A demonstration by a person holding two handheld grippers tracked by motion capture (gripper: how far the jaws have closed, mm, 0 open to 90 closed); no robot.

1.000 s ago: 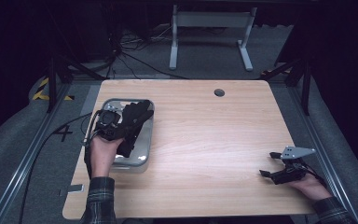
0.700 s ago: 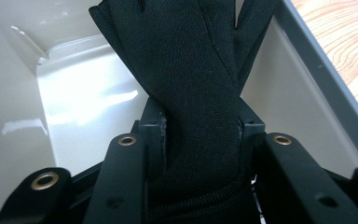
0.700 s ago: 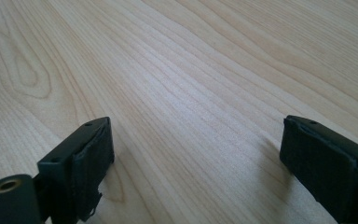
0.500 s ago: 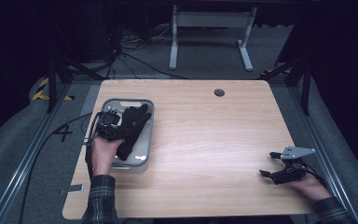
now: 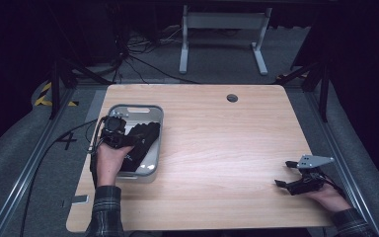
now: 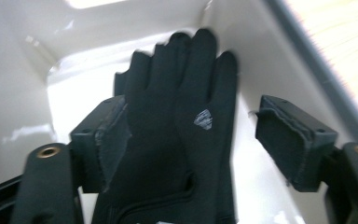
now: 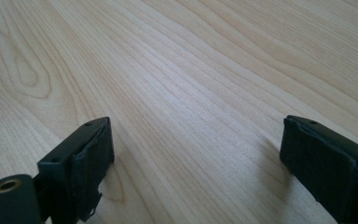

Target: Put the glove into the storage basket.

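From the high view, the left gripper (image 5: 123, 139) hangs over a grey tray (image 5: 154, 109) at about nine o'clock on the wooden counter (image 5: 217, 148), with a black glove (image 5: 140, 143) lying in the tray beneath it. The right gripper (image 5: 296, 185) rests near four o'clock, well apart from all this.

In the left gripper view, the glove (image 6: 177, 140) lies flat on the tray's pale floor (image 6: 23, 84), fingers pointing to twelve. The jaws have just been opening: the glove brushes the left pad (image 6: 109, 135), but the right pad stands clear of it, so nothing is pinched. I'd say the release is the step in hand; to do it cleanly, lift straight up so the left pad doesn't drag the cloth along, and keep clear of the tray wall.

In the right gripper view, the jaws stand wide over bare counter (image 7: 191, 84), holding nothing.
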